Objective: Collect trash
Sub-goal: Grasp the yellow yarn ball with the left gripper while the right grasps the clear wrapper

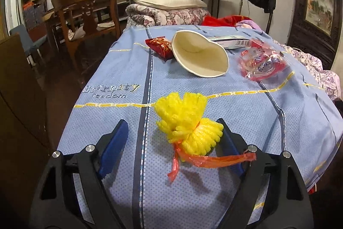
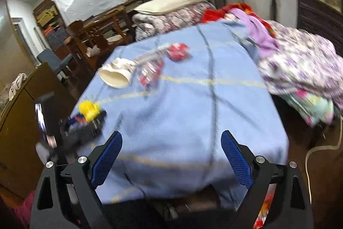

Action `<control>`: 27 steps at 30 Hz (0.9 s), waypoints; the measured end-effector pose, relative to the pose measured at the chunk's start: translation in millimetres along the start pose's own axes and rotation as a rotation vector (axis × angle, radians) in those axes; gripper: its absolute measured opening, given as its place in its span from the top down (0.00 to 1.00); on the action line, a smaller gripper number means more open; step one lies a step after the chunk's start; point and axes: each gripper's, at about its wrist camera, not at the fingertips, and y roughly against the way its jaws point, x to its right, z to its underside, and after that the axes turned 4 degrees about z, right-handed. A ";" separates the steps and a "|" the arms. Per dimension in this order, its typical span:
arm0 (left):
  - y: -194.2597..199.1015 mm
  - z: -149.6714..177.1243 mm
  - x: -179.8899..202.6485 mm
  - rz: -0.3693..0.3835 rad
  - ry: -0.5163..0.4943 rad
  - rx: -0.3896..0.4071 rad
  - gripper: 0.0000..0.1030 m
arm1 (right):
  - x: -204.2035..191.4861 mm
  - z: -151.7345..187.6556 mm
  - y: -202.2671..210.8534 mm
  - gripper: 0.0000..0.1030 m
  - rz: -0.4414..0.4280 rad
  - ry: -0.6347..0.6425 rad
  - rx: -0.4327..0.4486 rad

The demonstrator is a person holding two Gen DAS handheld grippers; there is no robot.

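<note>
Left gripper (image 1: 172, 132), right gripper (image 2: 171, 144), black angular arms, blue textured pads, silver round screws

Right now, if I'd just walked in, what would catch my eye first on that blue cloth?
Probably the bright yellow foam net tied with an orange plastic strip, lying between the open fingers of the left gripper. Behind it, a crushed white paper cup lies on its side, between a red snack wrapper and a clear red-printed bag.

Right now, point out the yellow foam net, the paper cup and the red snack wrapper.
yellow foam net (image 1: 188, 121), left wrist view, middle of the bunch
paper cup (image 1: 199, 53), left wrist view, inner wall
red snack wrapper (image 1: 160, 46), left wrist view, middle of the pack
</note>
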 end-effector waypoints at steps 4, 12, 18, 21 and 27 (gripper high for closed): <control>1.4 -0.6 0.6 0.014 -0.007 0.002 0.23 | -25.5 -30.4 -28.9 0.11 -0.024 0.054 0.014; 15.4 1.9 -10.3 0.005 0.010 -0.011 0.64 | -57.9 -81.0 -88.5 0.12 0.001 0.096 0.020; 34.1 0.4 -31.4 0.098 0.087 -0.027 0.67 | -65.7 -90.5 -136.9 0.52 0.052 0.104 -0.039; 45.1 -3.9 -34.7 0.127 0.104 -0.023 0.67 | -60.7 -83.4 -138.8 0.94 0.021 0.075 -0.066; 72.4 -15.0 -28.7 0.173 0.118 0.020 0.67 | -58.8 -77.4 -70.5 0.94 -0.027 0.079 0.075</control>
